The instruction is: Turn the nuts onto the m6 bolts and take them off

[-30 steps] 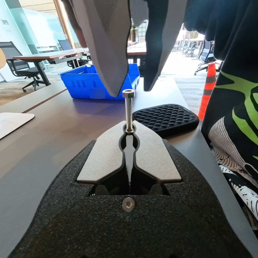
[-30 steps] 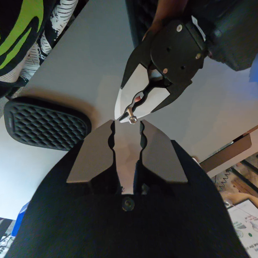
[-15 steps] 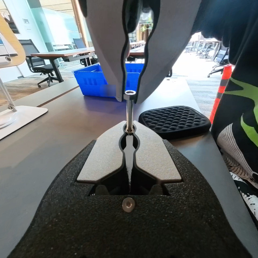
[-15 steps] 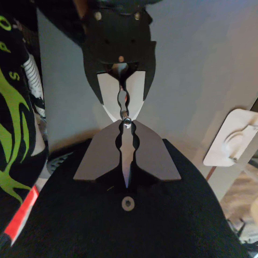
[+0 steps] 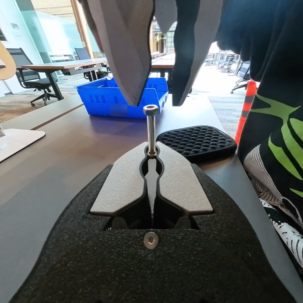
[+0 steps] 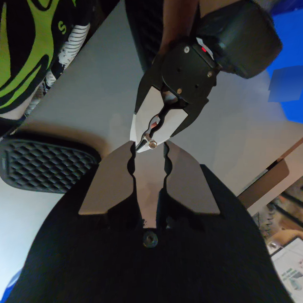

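Over the grey tabletop (image 5: 62,164): I hold both tongs clear of the surface, with a black honeycomb-textured rubber pad (image 5: 196,144) and a blue plastic bin (image 5: 105,101) behind them.
Left tongs (image 5: 152,153): pressed together on a small steel hex nut (image 5: 152,153) in the tip notch, so the nut cannot spin.
Bolt: the slim silver M6 socket-head bolt (image 5: 151,129) stands in that nut, its lower end hidden.
Axis: long axis upright, head (image 5: 151,110) on top, recess facing up toward my other tool.
Right tongs (image 6: 149,144): spread wide, just above the head, touching nothing; I judge this a re-grip between turns.
Why: one tool anchors the nut, the other twists the head from above.
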A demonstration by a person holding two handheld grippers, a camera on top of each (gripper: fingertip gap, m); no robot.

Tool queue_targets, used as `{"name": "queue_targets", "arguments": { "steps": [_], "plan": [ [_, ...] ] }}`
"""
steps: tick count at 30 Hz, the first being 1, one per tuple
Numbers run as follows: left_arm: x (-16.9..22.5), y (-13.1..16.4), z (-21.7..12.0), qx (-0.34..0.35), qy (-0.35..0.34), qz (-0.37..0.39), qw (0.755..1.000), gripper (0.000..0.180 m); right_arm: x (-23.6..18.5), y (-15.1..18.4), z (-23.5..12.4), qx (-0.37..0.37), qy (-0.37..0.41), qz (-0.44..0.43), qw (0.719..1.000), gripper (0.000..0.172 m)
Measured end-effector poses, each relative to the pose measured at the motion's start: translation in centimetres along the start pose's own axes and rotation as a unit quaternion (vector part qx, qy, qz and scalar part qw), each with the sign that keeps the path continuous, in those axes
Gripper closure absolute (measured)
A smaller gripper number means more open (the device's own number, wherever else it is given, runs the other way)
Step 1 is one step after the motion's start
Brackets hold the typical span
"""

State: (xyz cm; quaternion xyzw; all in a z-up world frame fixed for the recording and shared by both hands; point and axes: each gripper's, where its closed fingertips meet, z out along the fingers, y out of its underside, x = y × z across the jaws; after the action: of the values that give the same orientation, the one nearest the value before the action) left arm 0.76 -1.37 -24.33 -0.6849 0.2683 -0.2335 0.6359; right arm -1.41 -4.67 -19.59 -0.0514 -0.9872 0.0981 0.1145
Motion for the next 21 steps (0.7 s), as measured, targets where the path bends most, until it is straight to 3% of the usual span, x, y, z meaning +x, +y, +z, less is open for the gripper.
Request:
{"name": "queue_targets", "arguments": {
  "steps": [15, 21],
  "plan": [
    [0.1, 0.0, 0.0, 0.002, 0.01, -0.006, 1.0, 0.177, 0.4, -0.6, -0.7, 0.051, -0.021, -0.053, 0.997, 0.147],
    [0.4, 0.0, 0.0, 0.001, 0.016, -0.004, 1.0, 0.177, 0.3, -0.3, -0.1, 0.03, -0.024, -0.071, 0.997, 0.15]
  ]
}}
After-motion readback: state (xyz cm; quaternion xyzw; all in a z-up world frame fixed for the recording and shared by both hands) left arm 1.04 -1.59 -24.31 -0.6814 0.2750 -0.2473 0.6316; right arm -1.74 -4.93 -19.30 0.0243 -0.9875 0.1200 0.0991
